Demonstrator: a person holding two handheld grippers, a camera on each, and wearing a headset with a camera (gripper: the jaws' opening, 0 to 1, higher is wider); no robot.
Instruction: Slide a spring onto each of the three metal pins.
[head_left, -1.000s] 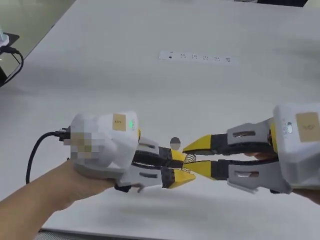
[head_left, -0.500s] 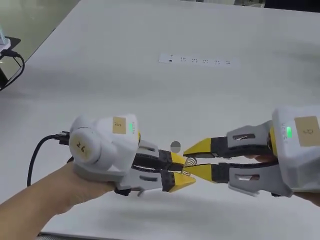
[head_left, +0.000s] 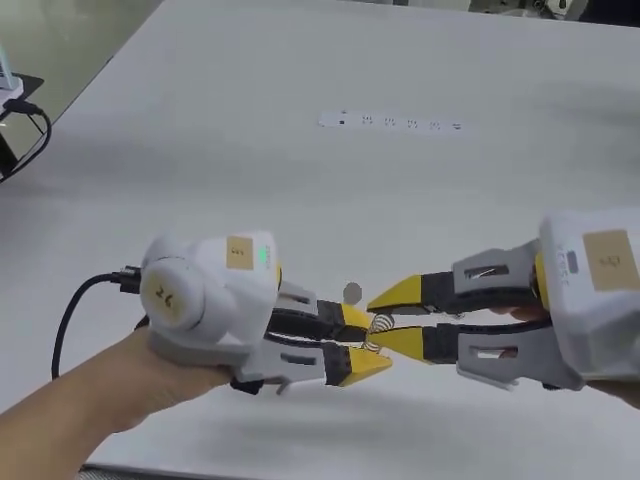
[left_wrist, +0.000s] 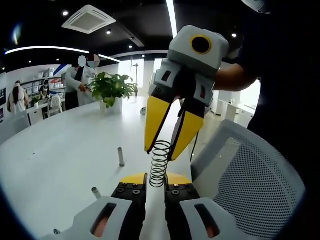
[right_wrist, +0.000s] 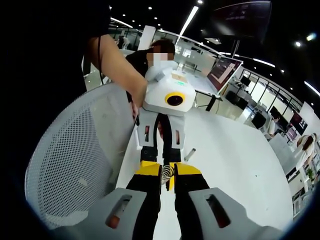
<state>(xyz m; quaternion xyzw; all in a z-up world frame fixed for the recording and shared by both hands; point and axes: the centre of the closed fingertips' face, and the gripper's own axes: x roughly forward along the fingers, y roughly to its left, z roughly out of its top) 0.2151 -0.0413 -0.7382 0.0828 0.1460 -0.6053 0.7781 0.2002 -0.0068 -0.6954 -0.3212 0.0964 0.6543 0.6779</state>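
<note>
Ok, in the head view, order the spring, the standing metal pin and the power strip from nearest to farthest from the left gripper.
1. Spring, at the left gripper tips.
2. Metal pin, standing just beyond the jaws.
3. Power strip, far across the table.

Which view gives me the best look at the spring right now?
Left gripper view: the spring stands side-on, its coils distinct, running from the left tongs up to the right tongs. Head view shows the spring small between the tongs; right gripper view shows the spring nearly end-on, foreshortened.
</note>
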